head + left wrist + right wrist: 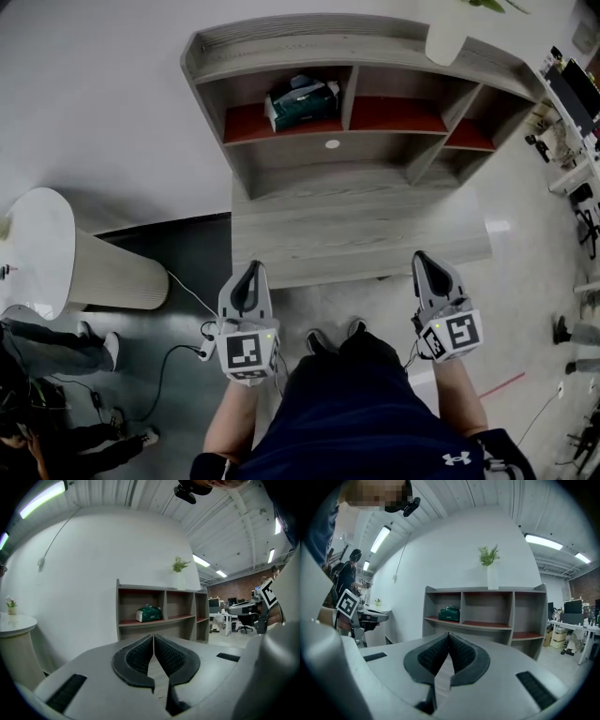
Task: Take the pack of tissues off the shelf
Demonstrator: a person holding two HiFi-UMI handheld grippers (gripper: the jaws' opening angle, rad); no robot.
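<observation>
Pack of tissues (302, 101) sits in the shelf (281, 39) left bay, well ahead, nearer left gripper (250, 270) than right gripper (425, 260); both closed, empty.

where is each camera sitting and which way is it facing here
Head view: on the person's head, looking steeply down at the grey wooden shelf unit with red boards; shows forearms, left claw, right claw.
Left claw view: on the left claw, looking level along its shut jaws at the shelf unit; right claw's marker cube at right edge.
Right claw view: on the right claw, same, jaws shut; left claw's marker cube at left.
Shared: all show the green pack of tissues in the leftmost compartment.
</observation>
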